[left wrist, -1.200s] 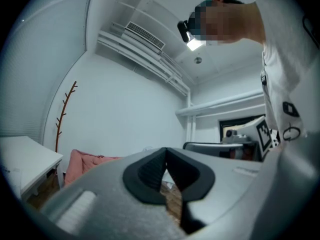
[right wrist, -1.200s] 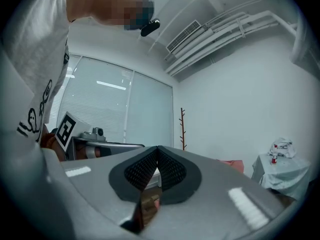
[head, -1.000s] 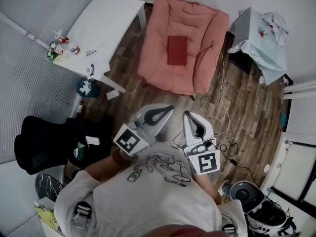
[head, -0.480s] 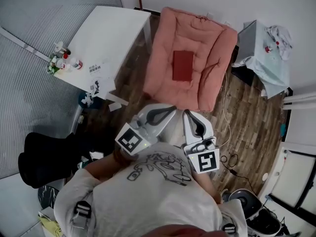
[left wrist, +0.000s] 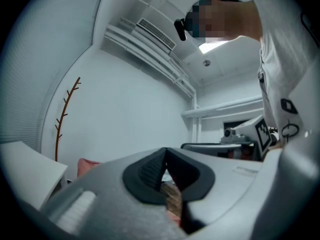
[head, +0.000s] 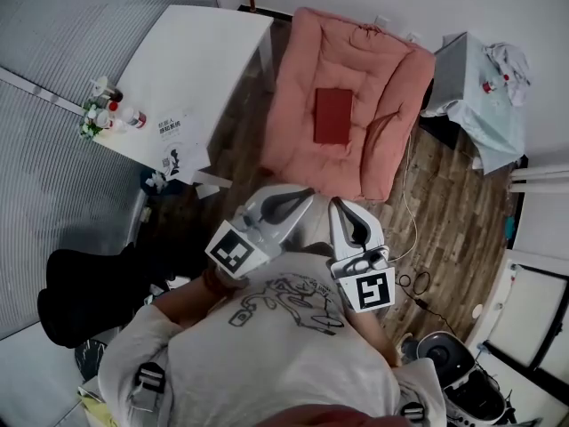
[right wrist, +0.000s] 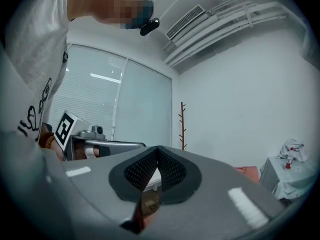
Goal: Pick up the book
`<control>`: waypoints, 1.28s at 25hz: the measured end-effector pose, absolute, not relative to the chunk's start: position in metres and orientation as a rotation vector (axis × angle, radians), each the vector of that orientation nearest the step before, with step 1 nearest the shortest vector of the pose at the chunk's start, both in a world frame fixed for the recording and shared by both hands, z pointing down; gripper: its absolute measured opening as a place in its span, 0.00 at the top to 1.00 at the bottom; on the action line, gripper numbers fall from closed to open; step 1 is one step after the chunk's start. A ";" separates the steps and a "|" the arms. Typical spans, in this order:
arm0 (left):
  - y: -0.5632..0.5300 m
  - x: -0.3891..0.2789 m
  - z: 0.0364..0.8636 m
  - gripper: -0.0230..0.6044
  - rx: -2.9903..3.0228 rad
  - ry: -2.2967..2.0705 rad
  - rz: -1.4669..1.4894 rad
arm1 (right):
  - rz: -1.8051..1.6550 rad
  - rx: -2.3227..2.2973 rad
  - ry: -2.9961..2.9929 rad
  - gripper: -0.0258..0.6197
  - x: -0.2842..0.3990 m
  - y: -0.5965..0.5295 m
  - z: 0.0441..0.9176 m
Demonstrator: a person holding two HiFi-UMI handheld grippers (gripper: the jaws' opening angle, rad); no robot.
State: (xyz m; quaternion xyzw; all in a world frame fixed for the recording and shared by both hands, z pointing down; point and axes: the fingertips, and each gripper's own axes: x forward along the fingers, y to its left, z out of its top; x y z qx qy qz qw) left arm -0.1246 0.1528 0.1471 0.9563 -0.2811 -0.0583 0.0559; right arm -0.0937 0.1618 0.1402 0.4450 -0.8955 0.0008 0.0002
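Wood floor, red book flat on pink cushion, left hand-held gripper and right hand-held gripper — both closed, empty

Both tongs, left and right, held level, jaws closed, empty.

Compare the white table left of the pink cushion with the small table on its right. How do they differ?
The white table is much the larger; the small table is compact. The white table's top is mostly bare, with bottles bunched at one corner, while the small table is draped in a pale cloth. Both stand right beside the pink cushion.
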 end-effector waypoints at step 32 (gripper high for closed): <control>0.027 -0.009 0.162 0.96 2.891 -0.831 -0.125 | 0.051 1.421 -2.796 0.95 0.023 0.037 0.161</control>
